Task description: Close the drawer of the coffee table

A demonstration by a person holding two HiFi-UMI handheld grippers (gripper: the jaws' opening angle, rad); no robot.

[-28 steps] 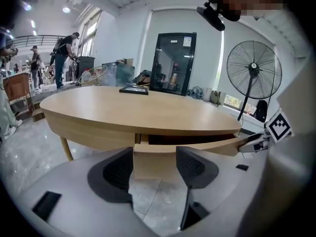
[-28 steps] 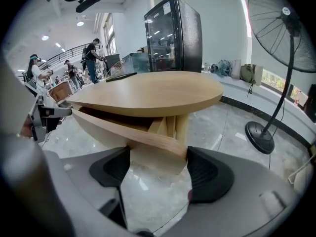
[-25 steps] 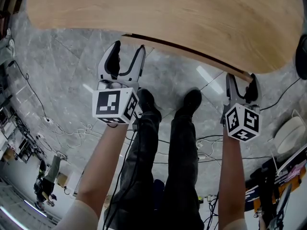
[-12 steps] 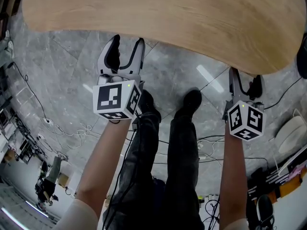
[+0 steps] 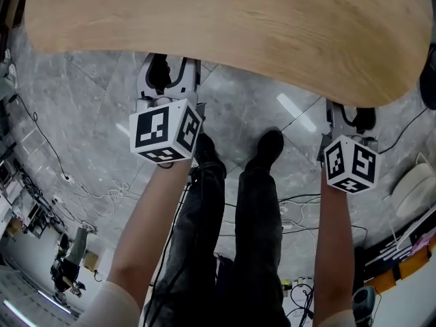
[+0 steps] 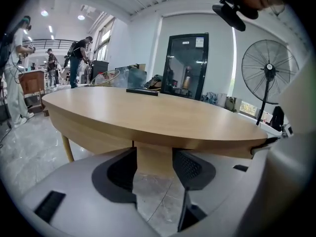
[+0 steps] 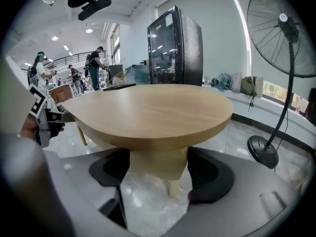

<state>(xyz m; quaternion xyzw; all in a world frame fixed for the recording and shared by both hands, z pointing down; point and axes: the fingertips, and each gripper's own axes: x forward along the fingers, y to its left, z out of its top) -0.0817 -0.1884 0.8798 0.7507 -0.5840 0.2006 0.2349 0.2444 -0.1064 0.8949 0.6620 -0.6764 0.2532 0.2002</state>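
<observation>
The oval wooden coffee table [image 5: 238, 19] fills the top of the head view, and no drawer gap shows along its near rim. My left gripper [image 5: 169, 65] has its fingertips tucked under that rim. Its jaws are closing with nothing pinched between them. In the left gripper view the left gripper [image 6: 154, 164] frames a wooden block [image 6: 153, 154] under the tabletop. My right gripper [image 5: 351, 114] also reaches under the rim further right and is open. In its own view the right gripper [image 7: 158, 169] frames a wooden piece [image 7: 158, 159] below the tabletop.
The person's legs and black shoes [image 5: 269, 145] stand on the grey marble floor between the arms. Cables [image 5: 88, 189] trail on the floor at left. A standing fan [image 7: 281, 48] and a black glass-door cabinet [image 6: 185, 65] are beyond the table. People [image 6: 76, 58] stand far off.
Both grippers have moved forward, and their tips are now under the table's rim. The dark gap line seen along the rim earlier no longer shows. The left jaws stand narrower.
</observation>
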